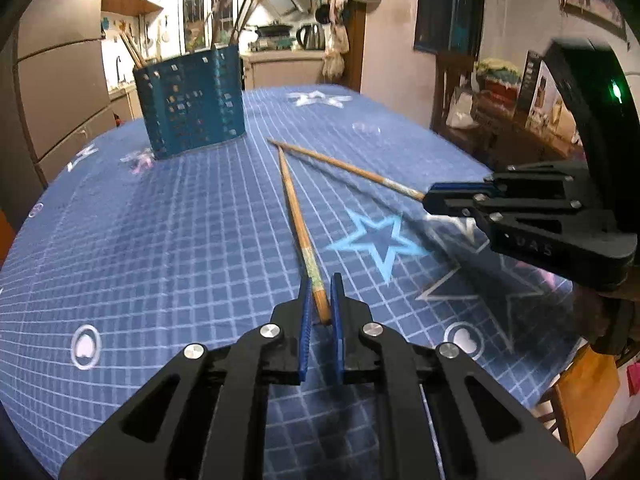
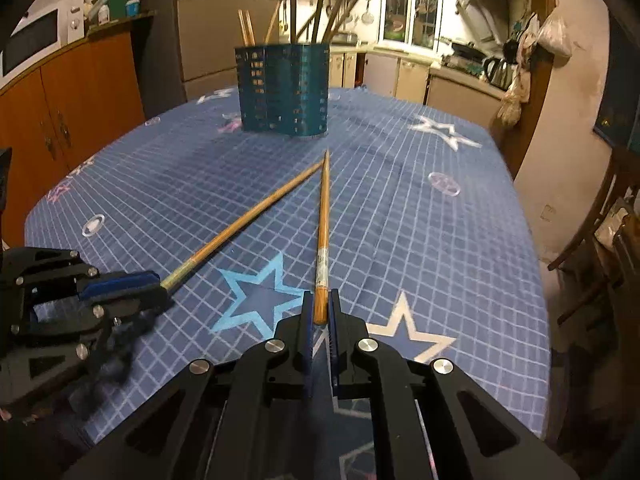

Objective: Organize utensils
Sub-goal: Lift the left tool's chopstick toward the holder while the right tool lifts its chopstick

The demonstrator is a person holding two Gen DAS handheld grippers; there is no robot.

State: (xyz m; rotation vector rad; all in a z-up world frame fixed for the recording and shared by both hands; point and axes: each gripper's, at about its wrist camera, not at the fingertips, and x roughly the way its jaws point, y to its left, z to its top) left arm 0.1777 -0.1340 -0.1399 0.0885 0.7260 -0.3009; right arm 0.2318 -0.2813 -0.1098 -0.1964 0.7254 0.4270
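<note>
Two wooden chopsticks lie in a V on the blue checked tablecloth (image 1: 120,240), their thin tips meeting in front of a teal perforated utensil holder (image 1: 192,100) that has several chopsticks standing in it. My left gripper (image 1: 321,300) is shut on the thick end of the left chopstick (image 1: 296,208). From the right, my right gripper (image 1: 430,197) is shut on the thick end of the right chopstick (image 1: 344,166). The right wrist view shows the same: right gripper (image 2: 320,308) on its chopstick (image 2: 323,216), left gripper (image 2: 160,284) on the other chopstick (image 2: 248,216), holder (image 2: 284,92) beyond.
Orange cabinets (image 2: 60,112) with a microwave (image 2: 36,36) stand left of the table. A wooden chair (image 2: 600,240) is at the right edge. Kitchen counters with a kettle (image 1: 312,36) run along the back.
</note>
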